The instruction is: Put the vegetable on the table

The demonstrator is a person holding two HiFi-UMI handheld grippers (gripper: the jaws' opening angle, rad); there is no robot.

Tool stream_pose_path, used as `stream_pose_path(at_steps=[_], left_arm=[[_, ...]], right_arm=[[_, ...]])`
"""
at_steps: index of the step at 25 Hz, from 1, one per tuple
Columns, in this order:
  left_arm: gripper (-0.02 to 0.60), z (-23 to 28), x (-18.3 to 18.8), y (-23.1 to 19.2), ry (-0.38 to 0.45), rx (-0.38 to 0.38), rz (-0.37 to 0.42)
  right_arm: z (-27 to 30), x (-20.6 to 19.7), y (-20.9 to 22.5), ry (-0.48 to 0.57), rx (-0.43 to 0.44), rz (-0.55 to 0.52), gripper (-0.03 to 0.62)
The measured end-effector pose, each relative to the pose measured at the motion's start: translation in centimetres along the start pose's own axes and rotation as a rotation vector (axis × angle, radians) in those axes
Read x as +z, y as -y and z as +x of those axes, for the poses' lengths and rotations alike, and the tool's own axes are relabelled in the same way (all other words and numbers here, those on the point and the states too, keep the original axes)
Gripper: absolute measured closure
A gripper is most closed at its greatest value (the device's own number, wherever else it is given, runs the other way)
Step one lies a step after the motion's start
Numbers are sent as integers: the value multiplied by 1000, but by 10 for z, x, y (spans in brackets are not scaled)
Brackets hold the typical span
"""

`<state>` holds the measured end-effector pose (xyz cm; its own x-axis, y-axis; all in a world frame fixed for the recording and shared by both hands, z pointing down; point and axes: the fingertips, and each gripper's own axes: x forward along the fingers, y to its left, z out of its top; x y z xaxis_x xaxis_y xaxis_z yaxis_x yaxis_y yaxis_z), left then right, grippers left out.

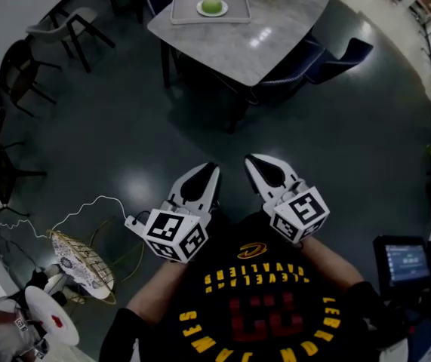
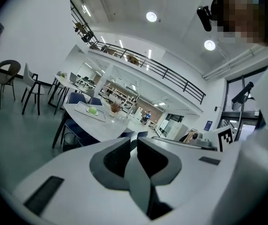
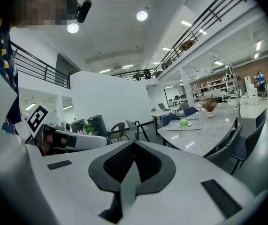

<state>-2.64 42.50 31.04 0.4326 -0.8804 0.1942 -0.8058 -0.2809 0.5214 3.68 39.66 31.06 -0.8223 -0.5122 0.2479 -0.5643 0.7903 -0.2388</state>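
Observation:
A round green vegetable [image 1: 212, 6] lies on a small white plate inside a grey tray [image 1: 185, 15] on the grey marble table [image 1: 268, 40], far ahead of me. The left gripper view shows the vegetable [image 2: 92, 110] small and distant, as does the right gripper view, with the vegetable [image 3: 184, 123] on its tray. My left gripper [image 1: 213, 169] and right gripper [image 1: 250, 159] are held side by side close to the person's chest, above the dark floor. The jaws of both are together with nothing between them, as the left gripper [image 2: 134, 140] and right gripper [image 3: 134, 142] show in their own views.
Blue chairs [image 1: 336, 59] stand round the table and dark chairs [image 1: 64, 25] at the far left. A potted plant [image 3: 209, 106] sits on the table behind the tray. A wire basket [image 1: 83, 266] and a white cable lie on the floor at lower left; a screen [image 1: 406, 262] at lower right.

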Motion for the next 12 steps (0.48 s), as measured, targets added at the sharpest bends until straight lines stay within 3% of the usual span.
stream_pose_path(at_steps=[12], left_arm=[[534, 15, 28, -56, 3, 66, -27]], right_arm=[[74, 9, 5, -38, 79, 11, 589]])
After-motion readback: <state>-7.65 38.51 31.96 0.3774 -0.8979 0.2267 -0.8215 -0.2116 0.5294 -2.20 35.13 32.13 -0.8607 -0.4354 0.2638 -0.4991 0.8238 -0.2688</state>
